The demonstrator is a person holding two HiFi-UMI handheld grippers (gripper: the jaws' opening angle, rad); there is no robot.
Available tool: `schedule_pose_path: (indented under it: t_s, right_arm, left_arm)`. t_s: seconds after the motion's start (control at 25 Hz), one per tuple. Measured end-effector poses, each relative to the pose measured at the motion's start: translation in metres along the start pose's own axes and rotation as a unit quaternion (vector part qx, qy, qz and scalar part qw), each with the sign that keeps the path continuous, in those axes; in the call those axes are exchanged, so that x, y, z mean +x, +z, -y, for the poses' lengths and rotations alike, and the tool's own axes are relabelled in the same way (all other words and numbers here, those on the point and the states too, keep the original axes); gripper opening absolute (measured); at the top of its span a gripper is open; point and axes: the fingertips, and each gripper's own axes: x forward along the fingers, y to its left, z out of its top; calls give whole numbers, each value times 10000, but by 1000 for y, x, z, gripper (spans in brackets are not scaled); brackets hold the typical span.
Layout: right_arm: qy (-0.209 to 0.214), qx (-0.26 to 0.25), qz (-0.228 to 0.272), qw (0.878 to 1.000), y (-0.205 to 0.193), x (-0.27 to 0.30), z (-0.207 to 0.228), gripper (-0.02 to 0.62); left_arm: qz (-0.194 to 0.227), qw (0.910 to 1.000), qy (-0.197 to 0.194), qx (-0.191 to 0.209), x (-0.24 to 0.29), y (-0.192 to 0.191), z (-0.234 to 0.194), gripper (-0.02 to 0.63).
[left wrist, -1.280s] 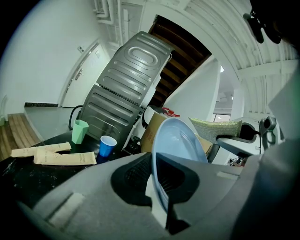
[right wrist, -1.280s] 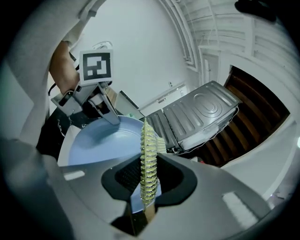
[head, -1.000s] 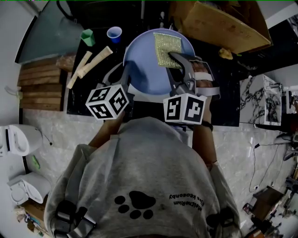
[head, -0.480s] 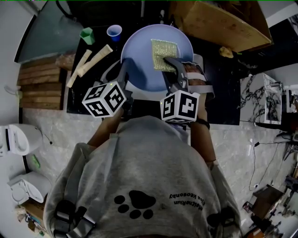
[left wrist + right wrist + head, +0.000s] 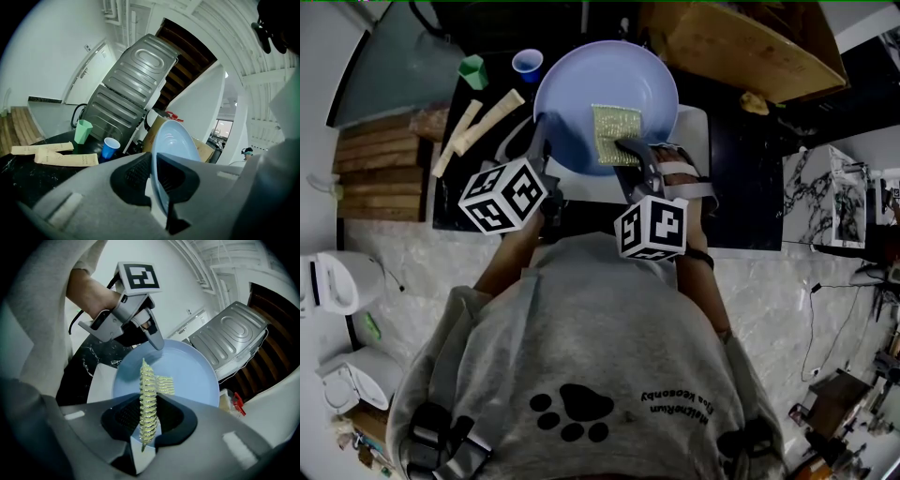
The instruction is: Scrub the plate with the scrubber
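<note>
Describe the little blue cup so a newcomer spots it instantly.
Over the black countertop, find the pale-blue plate. In the head view, two cups stand left of its top rim. The blue cup is the round one nearer the plate; the green cup is angular.

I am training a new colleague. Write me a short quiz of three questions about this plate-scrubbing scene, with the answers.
1. True or false: the left hand-held gripper holds the scrubber.
2. What grips the rim of the blue plate? A. the left hand-held gripper. B. the right hand-held gripper. C. a bare hand.
3. Fill in: beside the green cup stands a ___ cup.

Key
1. False: the right hand-held gripper pinches the scrubber.
2. A. Its jaws have just been opening slightly, with the rim between them.
3. Blue: the blue cup.
</note>
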Motion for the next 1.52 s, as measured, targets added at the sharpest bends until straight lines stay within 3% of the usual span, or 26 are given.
schedule_pose_path:
  t_s: [0.36,0.68,1.16,1.32,1.52]
  right_arm:
    - [918,106,86,9957,4,1,-40,75]
    - [1820,429,189,9822,10,-8,-64,75]
    - [2519,634,362,9650,17,-33,-69,74]
    - [2108,564,503,9746,24,-47,-45,74]
    - [731,377,623,9947,30,-66,21,74]
  left_arm:
    - [38,10000,50,-9,2,2,-5,25]
    - [145,9998,125,108,0,8,-8,25]
    - [118,9993,175,305,-2,3,-6,25]
    - [116,9994,140,289,-1,2,-4,20]
    - [104,9995,91,291,0,2,-2,17]
